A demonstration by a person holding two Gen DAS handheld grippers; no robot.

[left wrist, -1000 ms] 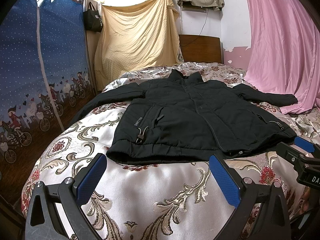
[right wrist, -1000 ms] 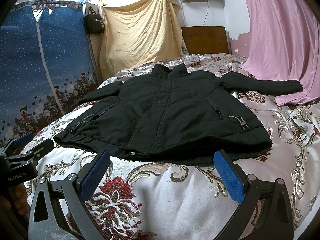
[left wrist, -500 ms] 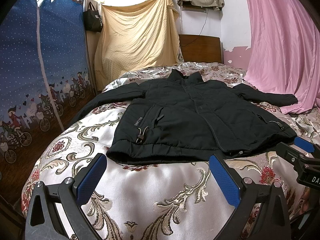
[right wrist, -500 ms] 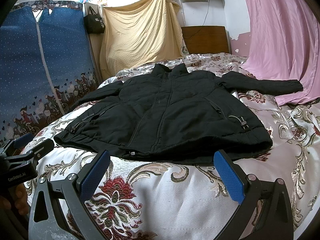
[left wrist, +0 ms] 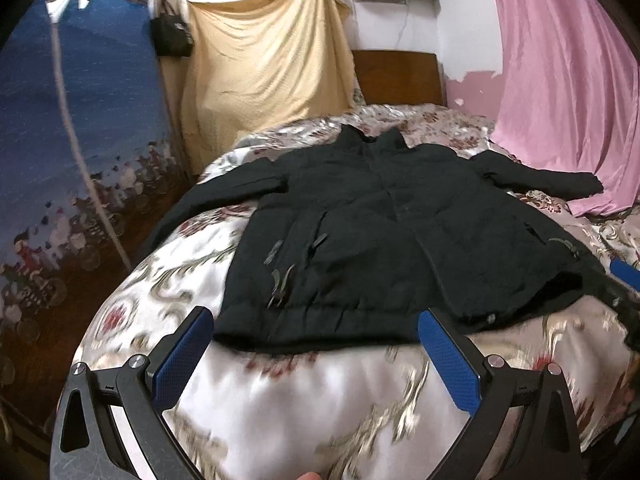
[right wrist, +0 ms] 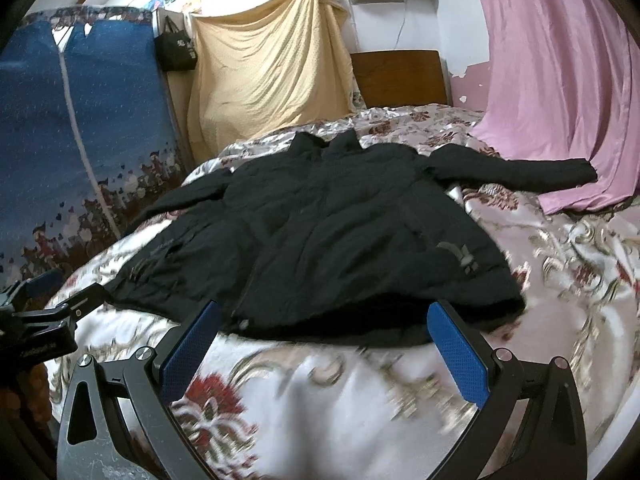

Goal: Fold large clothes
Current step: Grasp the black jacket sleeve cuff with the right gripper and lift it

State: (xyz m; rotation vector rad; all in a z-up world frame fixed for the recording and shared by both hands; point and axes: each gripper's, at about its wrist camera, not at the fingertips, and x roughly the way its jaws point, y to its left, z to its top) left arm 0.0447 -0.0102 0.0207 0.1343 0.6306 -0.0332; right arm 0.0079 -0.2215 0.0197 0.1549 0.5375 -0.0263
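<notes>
- A black jacket (left wrist: 384, 240) lies spread flat, front up, on a bed covered by a floral satin bedspread (left wrist: 300, 408); collar toward the wooden headboard (left wrist: 400, 76), hem toward both cameras.
- Both sleeves are extended outward. The sleeve on the camera's right (right wrist: 520, 170) ends touching or just beside the pink curtain (right wrist: 560, 80); the opposite sleeve (left wrist: 208, 204) drapes over the bed's edge.
- The left gripper (left wrist: 316, 354) has its jaws spread wide and holds nothing; its blue pads (left wrist: 182, 354) sit just short of the jacket's hem, one near each lower corner as framed.
- The right gripper (right wrist: 324, 350) is likewise spread wide and empty, positioned at the hem.
- Contact between either gripper and the jacket cannot be confirmed; both views are motion-blurred.
- Background: a yellow cloth (left wrist: 260, 60) hung on the wall, a black bag (right wrist: 176, 50) hanging beside it, and a blue patterned wardrobe cover (right wrist: 80, 120) alongside the bed.
</notes>
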